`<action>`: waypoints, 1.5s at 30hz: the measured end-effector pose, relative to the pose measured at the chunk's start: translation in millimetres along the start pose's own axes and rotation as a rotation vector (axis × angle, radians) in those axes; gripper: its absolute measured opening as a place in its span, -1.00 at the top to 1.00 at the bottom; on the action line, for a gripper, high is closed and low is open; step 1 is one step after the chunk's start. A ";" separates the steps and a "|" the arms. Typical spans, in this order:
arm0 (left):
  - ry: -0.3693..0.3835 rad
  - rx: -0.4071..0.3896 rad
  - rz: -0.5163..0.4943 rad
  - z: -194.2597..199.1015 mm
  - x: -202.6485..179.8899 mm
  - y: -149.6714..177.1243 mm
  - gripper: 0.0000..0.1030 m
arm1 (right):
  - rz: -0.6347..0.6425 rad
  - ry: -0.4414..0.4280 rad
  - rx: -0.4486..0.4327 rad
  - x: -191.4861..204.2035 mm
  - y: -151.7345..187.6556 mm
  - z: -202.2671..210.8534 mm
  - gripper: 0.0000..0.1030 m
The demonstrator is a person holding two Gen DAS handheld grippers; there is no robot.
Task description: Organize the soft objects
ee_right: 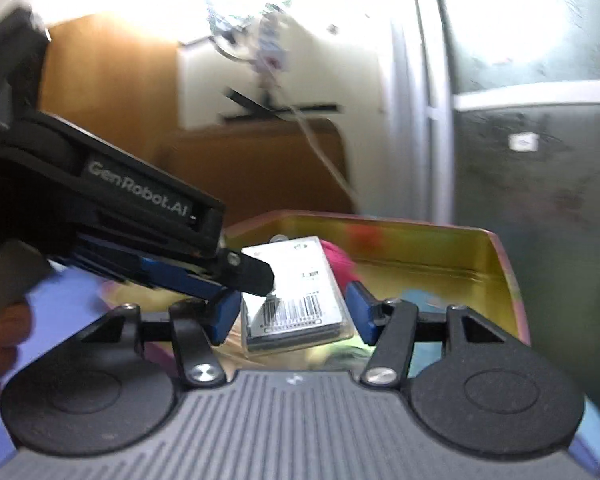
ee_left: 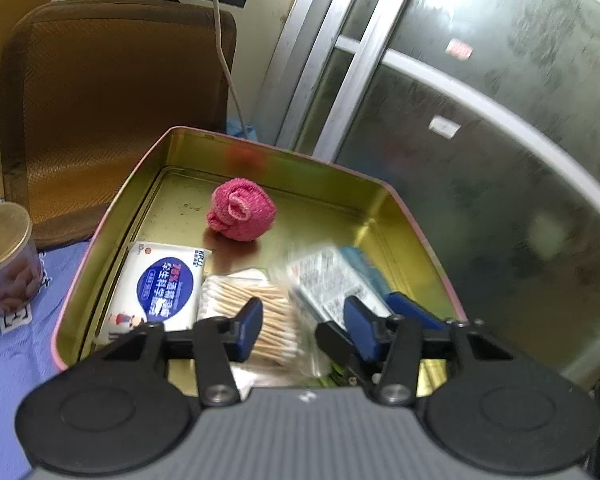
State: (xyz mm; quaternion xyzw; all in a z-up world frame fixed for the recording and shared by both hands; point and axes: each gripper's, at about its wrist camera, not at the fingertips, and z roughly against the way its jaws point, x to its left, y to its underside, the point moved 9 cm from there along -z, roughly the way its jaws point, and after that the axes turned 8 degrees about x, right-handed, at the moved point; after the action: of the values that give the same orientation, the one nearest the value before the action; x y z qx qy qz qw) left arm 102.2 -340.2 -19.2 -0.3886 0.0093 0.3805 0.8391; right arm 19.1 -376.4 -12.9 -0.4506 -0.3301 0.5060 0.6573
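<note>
The gold-lined tin (ee_left: 396, 200) fills the middle of the left wrist view, standing on a blue cloth (ee_left: 4, 364), and most of the soft things lie inside it. A rolled pink cloth (ee_left: 242, 210) sits alone near the centre of the tin floor. A white pack of wet wipes (ee_left: 160, 292) lies flat against the tin's left wall, and a clear bag of cotton swabs (ee_left: 268, 312) lies just beside it toward the bottom of the frame. The left gripper (ee_left: 306, 328) hangs over the near end of the tin with its jaws partly apart. Only the swabs below show in the gap and nothing is pinched, though its right pad overlaps the lower edge of a blurred printed packet (ee_left: 328, 280). In the right wrist view that same clear-wrapped packet, barcode side up, fills the space between the blue pads of the right gripper (ee_right: 294, 314). The jaws stand about half open with a pad at each long edge, so they appear closed on it, though blur softens the contact. The packet is held above the tin's near end, with the pink cloth partly hidden behind it. The left gripper reaches in from the left of this view, a hand (ee_right: 0, 332) behind it, and its black tip overlaps the packet's upper left corner. A paper-lidded cup (ee_left: 4, 256) stands on the cloth at the left edge, in front of a brown cushion (ee_left: 112, 112).
</note>
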 end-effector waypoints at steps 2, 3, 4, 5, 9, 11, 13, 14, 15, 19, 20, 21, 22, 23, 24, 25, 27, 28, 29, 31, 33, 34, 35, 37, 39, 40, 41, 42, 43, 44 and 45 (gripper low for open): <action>-0.015 0.005 0.004 -2.6 1.0 3.4 -0.02 | -0.030 0.006 0.018 -12.2 5.3 -7.5 -0.20; -0.026 0.000 -0.006 -0.5 1.6 4.9 -0.06 | -0.040 -0.001 0.018 -13.9 7.4 -7.6 -0.20; -0.055 -0.013 -0.022 3.6 2.9 6.3 -0.10 | -0.036 -0.004 0.011 -12.5 8.8 -4.4 -0.20; -0.092 -0.029 -0.036 8.7 5.0 6.3 -0.17 | -0.024 0.000 0.004 -10.8 9.6 -3.6 -0.20; -0.156 -0.075 -0.049 34.1 15.2 5.7 -0.22 | -0.030 -0.011 -0.019 -5.0 9.0 5.1 -0.21; -0.209 -0.090 -0.048 45.1 23.0 6.3 -0.23 | -0.044 -0.023 -0.029 -0.6 7.5 12.0 -0.21; -0.274 -0.098 -0.041 57.3 35.3 13.1 -0.24 | -0.041 -0.028 -0.035 4.5 7.0 18.7 -0.22; -0.296 -0.097 -0.032 62.6 41.0 16.9 -0.24 | -0.038 -0.027 -0.037 6.0 6.4 19.3 -0.22; -0.311 -0.095 -0.020 68.0 47.6 22.0 -0.24 | -0.037 -0.027 -0.038 7.2 6.3 20.5 -0.22; -0.371 -0.098 0.010 88.5 71.9 43.9 -0.33 | -0.072 -0.041 -0.045 8.9 7.5 28.8 -0.22; -0.392 -0.103 0.014 93.8 78.2 50.5 -0.34 | -0.085 -0.048 -0.048 9.6 7.4 31.6 -0.22; -0.409 -0.104 0.015 98.2 83.6 56.4 -0.36 | -0.099 -0.057 -0.052 10.9 7.1 34.4 -0.23; -0.428 -0.105 0.015 101.8 88.9 62.4 -0.37 | -0.110 -0.065 -0.054 12.6 6.8 36.4 -0.23; -0.448 -0.103 0.014 104.7 93.7 68.1 -0.38 | -0.117 -0.072 -0.055 14.6 6.4 37.6 -0.23; -0.468 -0.102 0.013 107.1 98.6 73.3 -0.38 | -0.122 -0.079 -0.054 17.4 6.1 38.5 -0.24; -0.489 -0.099 0.014 109.7 104.6 79.1 -0.38 | -0.127 -0.088 -0.052 20.9 6.0 38.8 -0.25; -0.514 -0.094 0.025 113.8 115.3 88.5 -0.39 | -0.127 -0.108 -0.041 30.1 6.0 37.9 -0.25; -0.521 -0.091 0.034 115.9 120.1 92.6 -0.39 | -0.124 -0.117 -0.036 35.3 6.0 37.1 -0.25; -0.527 -0.088 0.046 118.1 125.7 96.9 -0.40 | -0.118 -0.127 -0.032 41.2 6.0 36.5 -0.25; -0.538 -0.082 0.072 122.7 136.8 105.3 -0.41 | -0.099 -0.145 -0.026 53.7 6.0 35.7 -0.25; -0.546 -0.077 0.091 125.5 145.5 111.2 -0.41 | -0.079 -0.160 -0.022 64.3 6.7 35.3 -0.25; -0.552 -0.076 0.098 126.8 149.5 113.9 -0.42 | -0.071 -0.169 -0.019 70.2 7.0 34.8 -0.26; -0.558 -0.076 0.102 127.8 152.7 116.1 -0.43 | -0.065 -0.177 -0.015 75.0 7.3 34.3 -0.26; -0.568 -0.078 0.110 130.6 158.4 120.2 -0.46 | -0.053 -0.189 -0.009 83.5 8.5 33.4 -0.26; -0.572 -0.080 0.114 132.8 162.8 123.8 -0.47 | -0.045 -0.201 -0.003 91.2 9.7 32.6 -0.26; -0.574 -0.081 0.114 132.6 164.0 125.0 -0.47 | -0.044 -0.207 -0.001 94.0 10.6 32.9 -0.26; -0.576 -0.081 0.112 132.5 165.4 125.8 -0.47 | -0.042 -0.214 0.003 97.5 11.5 32.7 -0.26; -0.576 -0.080 0.112 132.4 166.4 126.9 -0.47 | -0.040 -0.221 0.007 101.0 12.6 32.7 -0.26; -0.574 -0.079 0.112 131.9 167.3 127.6 -0.48 | -0.036 -0.225 0.010 104.2 13.4 32.4 -0.26; -0.572 -0.078 0.114 131.3 168.5 128.5 -0.48 | -0.031 -0.227 0.013 106.7 14.5 32.3 -0.26; -0.571 -0.077 0.115 130.3 170.0 129.3 -0.48 | -0.027 -0.229 0.015 108.7 15.4 32.4 -0.26</action>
State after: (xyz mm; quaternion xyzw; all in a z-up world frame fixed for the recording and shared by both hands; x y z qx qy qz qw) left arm 102.9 -94.1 -64.7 -0.2963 -0.2194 0.5216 0.7694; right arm 13.9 -262.1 -17.4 -0.3802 -0.4052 0.5476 0.6255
